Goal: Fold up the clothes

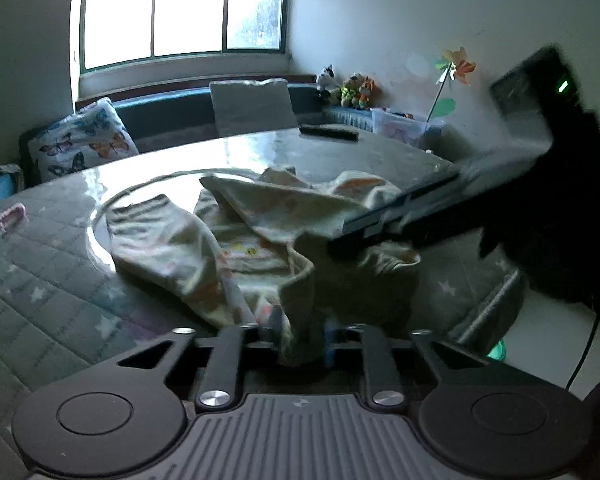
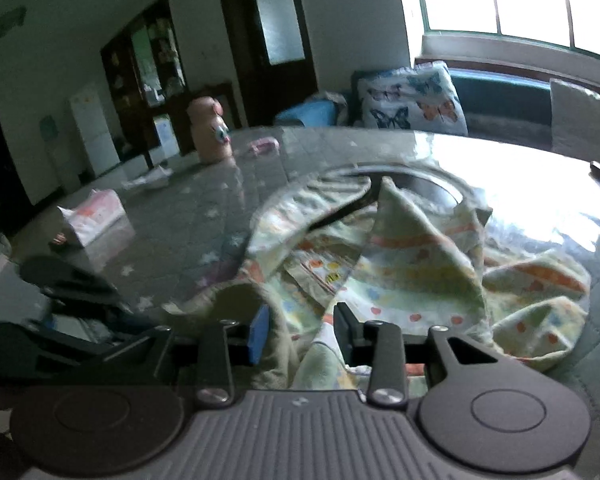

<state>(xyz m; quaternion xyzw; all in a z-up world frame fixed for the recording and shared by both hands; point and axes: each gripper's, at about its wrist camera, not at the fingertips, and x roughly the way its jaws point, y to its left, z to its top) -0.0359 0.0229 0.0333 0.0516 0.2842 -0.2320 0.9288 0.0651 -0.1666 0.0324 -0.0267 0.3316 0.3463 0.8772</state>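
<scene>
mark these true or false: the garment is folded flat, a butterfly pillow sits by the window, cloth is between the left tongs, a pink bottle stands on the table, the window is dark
1. The garment is folded flat. False: it lies crumpled.
2. A butterfly pillow sits below the window. True.
3. Cloth is between the left tongs. True.
4. A pink bottle stands on the table. True.
5. The window is dark. False: it is bright with daylight.

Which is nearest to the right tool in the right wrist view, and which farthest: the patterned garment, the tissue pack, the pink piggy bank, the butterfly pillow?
1. Patterned garment, between the right tool fingers.
2. Tissue pack, left on the table.
3. Pink piggy bank, far left table edge.
4. Butterfly pillow, on the bench beyond the table.
</scene>
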